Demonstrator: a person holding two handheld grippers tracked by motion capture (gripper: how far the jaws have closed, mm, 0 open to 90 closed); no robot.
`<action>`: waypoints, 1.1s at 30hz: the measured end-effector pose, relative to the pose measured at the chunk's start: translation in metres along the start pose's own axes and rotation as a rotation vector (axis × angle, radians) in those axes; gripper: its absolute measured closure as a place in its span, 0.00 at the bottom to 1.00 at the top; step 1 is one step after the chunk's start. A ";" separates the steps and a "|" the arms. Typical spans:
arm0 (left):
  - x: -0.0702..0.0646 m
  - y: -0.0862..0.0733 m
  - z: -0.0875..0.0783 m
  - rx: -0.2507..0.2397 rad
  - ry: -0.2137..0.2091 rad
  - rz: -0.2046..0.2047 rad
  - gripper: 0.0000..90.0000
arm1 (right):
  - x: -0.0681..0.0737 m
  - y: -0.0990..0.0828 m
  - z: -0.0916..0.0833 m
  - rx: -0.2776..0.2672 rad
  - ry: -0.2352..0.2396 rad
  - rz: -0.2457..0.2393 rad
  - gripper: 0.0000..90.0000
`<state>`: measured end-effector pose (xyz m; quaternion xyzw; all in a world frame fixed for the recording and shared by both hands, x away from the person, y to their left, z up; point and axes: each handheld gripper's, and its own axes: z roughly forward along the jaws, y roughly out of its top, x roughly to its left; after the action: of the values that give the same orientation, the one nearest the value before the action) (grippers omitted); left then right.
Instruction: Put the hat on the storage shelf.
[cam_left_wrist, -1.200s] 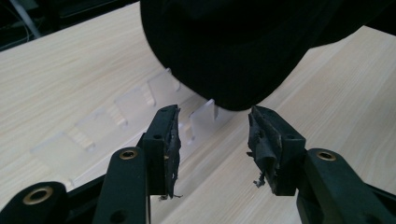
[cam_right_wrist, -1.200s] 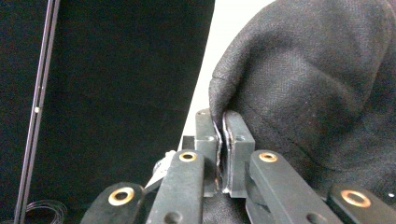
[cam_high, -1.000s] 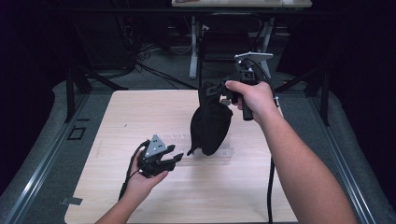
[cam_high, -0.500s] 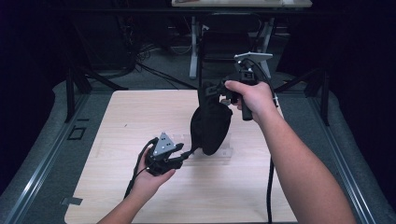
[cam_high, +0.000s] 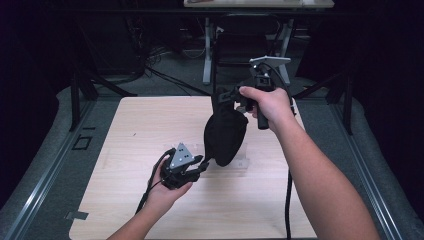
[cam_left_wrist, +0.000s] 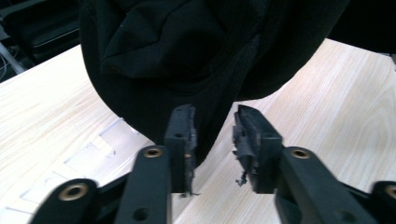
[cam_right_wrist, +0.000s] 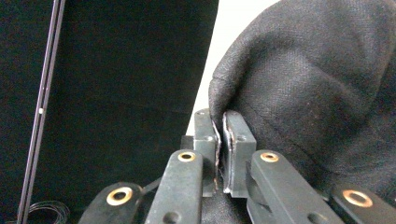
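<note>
Nearest on the pale wooden surface (cam_high: 125, 150), the person's left hand (cam_high: 167, 192) holds the left claw (cam_high: 204, 163), its grey three-cornered plate facing up and its cable trailing back toward the near edge. Its jaws point at the lowest tip of a black fabric bag (cam_high: 225, 134); the left gripper view shows that tip hanging between the two black pads with a gap on the right side, so the jaws have just been closing around the cloth but are not yet clamped on it, the claw still released. Beneath the tip, a few clear tape strips (cam_left_wrist: 93, 151) lie flat on the light wood grain. The bag is soft, matte and rounded, drooping like a teardrop above the middle of the surface, with folds and seams on its lower part; whether anything is inside cannot be told. Farther and to the right, the right hand (cam_high: 267, 102) raises the right claw (cam_high: 222, 96), clenched on the bag's upper edge: the right gripper view shows a thin fold of coarse woven cloth (cam_right_wrist: 299, 93) pinched between nearly touching pads. Beyond the far edge stand dark table legs (cam_high: 207, 50) and cables (cam_high: 165, 77) on a grey floor.
</note>
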<state>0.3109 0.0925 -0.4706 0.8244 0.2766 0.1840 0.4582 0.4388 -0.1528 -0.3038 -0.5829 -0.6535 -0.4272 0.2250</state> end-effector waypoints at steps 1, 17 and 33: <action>0.000 0.000 0.001 0.007 -0.004 -0.003 0.77 | 0.000 0.000 0.000 0.000 0.000 -0.001 0.95; -0.001 -0.002 0.001 0.001 0.038 0.051 0.92 | 0.005 -0.002 -0.001 -0.021 0.000 -0.022 0.86; 0.006 -0.008 -0.005 0.000 0.050 0.048 0.94 | 0.014 -0.004 -0.018 -0.061 0.019 -0.046 0.84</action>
<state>0.3106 0.1032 -0.4743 0.8260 0.2679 0.2156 0.4467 0.4284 -0.1596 -0.2846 -0.5703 -0.6511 -0.4575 0.2037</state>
